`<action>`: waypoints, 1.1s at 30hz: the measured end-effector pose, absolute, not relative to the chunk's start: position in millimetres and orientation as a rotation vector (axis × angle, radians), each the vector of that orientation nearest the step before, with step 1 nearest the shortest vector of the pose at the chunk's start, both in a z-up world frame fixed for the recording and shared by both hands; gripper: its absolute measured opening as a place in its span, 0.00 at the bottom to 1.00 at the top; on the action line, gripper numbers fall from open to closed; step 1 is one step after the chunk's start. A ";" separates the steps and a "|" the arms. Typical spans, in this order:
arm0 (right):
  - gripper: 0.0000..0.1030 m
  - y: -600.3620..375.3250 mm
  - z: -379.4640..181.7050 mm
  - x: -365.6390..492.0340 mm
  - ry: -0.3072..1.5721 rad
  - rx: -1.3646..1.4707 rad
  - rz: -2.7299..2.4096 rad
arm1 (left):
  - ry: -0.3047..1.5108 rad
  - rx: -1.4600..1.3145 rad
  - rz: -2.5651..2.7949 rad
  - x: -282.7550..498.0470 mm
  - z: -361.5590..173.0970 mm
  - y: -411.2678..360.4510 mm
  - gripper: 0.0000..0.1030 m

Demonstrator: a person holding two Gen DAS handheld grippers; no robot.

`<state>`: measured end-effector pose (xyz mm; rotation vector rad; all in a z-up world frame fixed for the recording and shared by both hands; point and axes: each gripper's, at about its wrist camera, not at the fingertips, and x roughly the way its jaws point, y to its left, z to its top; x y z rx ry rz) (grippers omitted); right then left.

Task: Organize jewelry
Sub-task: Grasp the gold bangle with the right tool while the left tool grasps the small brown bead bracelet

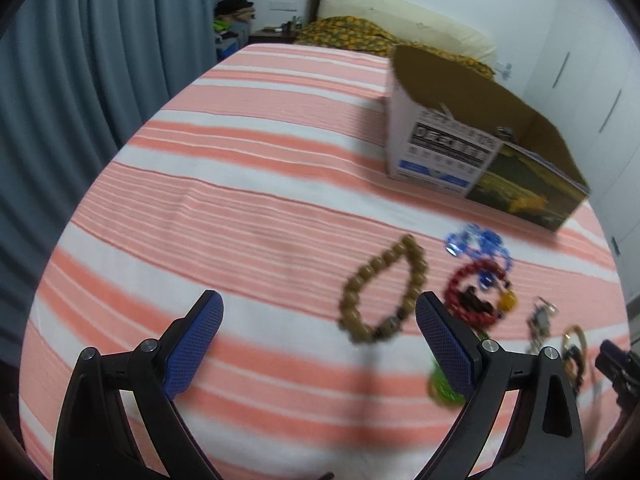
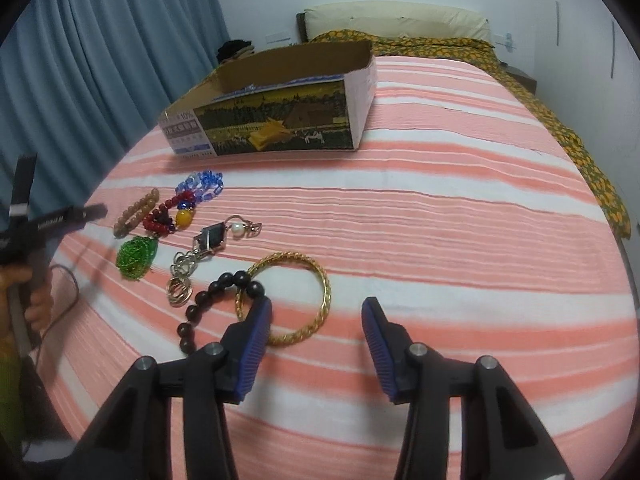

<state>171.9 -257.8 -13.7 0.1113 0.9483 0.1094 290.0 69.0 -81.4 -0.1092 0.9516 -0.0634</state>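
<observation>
On the pink-and-white striped bed lies one open cardboard box and a cluster of about eight jewelry pieces. Among them: one tan wooden bead bracelet, one red bead bracelet, one blue glass bead strand, one green wire ornament, one gold twisted bangle, one black bead bracelet. The left hand-held gripper is spread, the tan bracelet between its fingers. The right hand-held gripper is spread, the bangle just beside its left finger.
</observation>
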 end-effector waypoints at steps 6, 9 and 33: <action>0.39 -249.2 -25.5 195.2 0.991 0.035 0.121 | 0.997 -0.080 -0.041 310.2 -99.0 74.4 0.94; 0.33 -241.3 -29.7 200.6 1.003 -0.015 0.139 | 1.010 -0.073 -0.037 313.5 -104.5 77.5 0.94; 0.07 -256.1 27.5 168.5 0.715 -0.097 -0.044 | 0.987 0.044 -0.153 286.4 -95.7 37.8 0.09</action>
